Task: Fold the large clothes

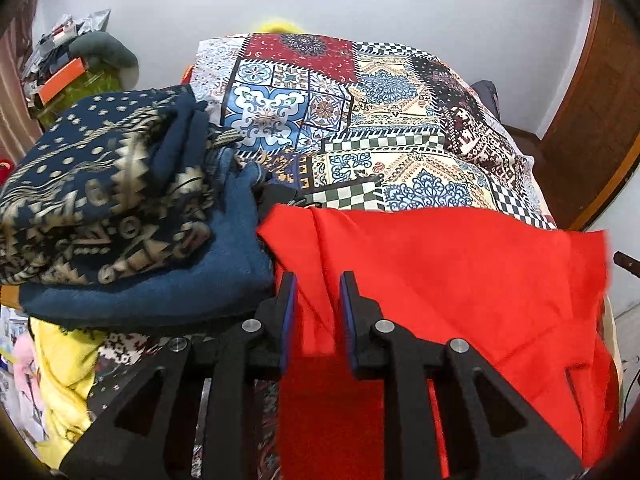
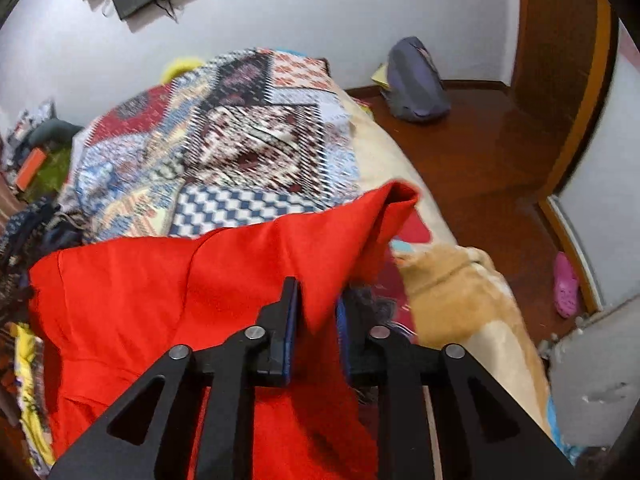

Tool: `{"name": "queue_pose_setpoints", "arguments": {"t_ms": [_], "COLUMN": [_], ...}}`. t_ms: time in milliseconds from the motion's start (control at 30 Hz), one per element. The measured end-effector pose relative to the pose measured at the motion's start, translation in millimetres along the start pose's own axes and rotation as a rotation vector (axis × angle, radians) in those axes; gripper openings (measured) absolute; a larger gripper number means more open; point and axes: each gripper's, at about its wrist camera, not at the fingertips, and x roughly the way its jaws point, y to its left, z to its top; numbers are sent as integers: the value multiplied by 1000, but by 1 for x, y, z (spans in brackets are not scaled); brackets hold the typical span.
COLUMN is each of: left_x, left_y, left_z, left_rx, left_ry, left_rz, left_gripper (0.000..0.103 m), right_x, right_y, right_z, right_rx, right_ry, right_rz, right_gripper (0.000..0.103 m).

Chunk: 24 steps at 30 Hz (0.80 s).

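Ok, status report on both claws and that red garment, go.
Left claw and right claw each parted around a fold of red garment. Garment spread over patterned bedspread. Folded blue pile crowds its left edge.

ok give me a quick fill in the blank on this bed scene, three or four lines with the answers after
1. The cloth between both sets of tongs, left tongs and right tongs, is colored ____.
2. The folded dark blue patterned garments lie to the ____ of the red cloth in the left wrist view.
3. The patchwork bedsheet covers the ____.
4. On the wooden floor by the wall lies a ____ slipper.

Missing words: red; left; bed; pink
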Motion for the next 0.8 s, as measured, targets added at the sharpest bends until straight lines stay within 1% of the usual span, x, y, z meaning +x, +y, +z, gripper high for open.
{"name": "queue_pose_setpoints", "arguments": {"t_ms": [67,200,300,367,433,467,533,567,600,633,700,800], "left_x": [-11,-40,-64,-82,-102,-110,-128,-135,-142,-145,-151,-150], "left_y": [2,1,2,3,5,5,8,9,11,13,16,22], "left_z": [-3,-9,-15,-20,-27,-30,-39,-43,-49,-54,-64,-84], "left_rx": [3,34,47,53,61,66,77,82,86,87,84,68], "left_ry": [-5,-39,-56,-70,-94,-103,-118,-117,-105,-92,-64,10], "left_rz": [-7,1,-5,-13,-14,-13,-15,-18,-23,-28,-45,-75], "left_gripper": [22,23,24,28,38,41,52,54,60,66,68,69], "right_x": [-7,-38,-60,-75,-86,-95,-105,-111,-118,-121,-127,-132], "right_y": [-3,-1,5,10,15,17,21,21,22,22,22,20], "right_z": [-2,-10,-18,-24,-29,-33,-39,-43,-50,-52,-61,-73], "right_rx": [6,-16,-47,-72,-95,-110,-132,-142,-154,-161,-180,-201], "right_ry": [-5,-24,-48,-59,-74,-84,-109,-117,-126,-132,-129,-107], "right_rz": [5,45,61,70,75,77,75,73,72,72,74,70], "right_gripper": [23,30,31,32,33,35,40,45,48,48,49,50]}}
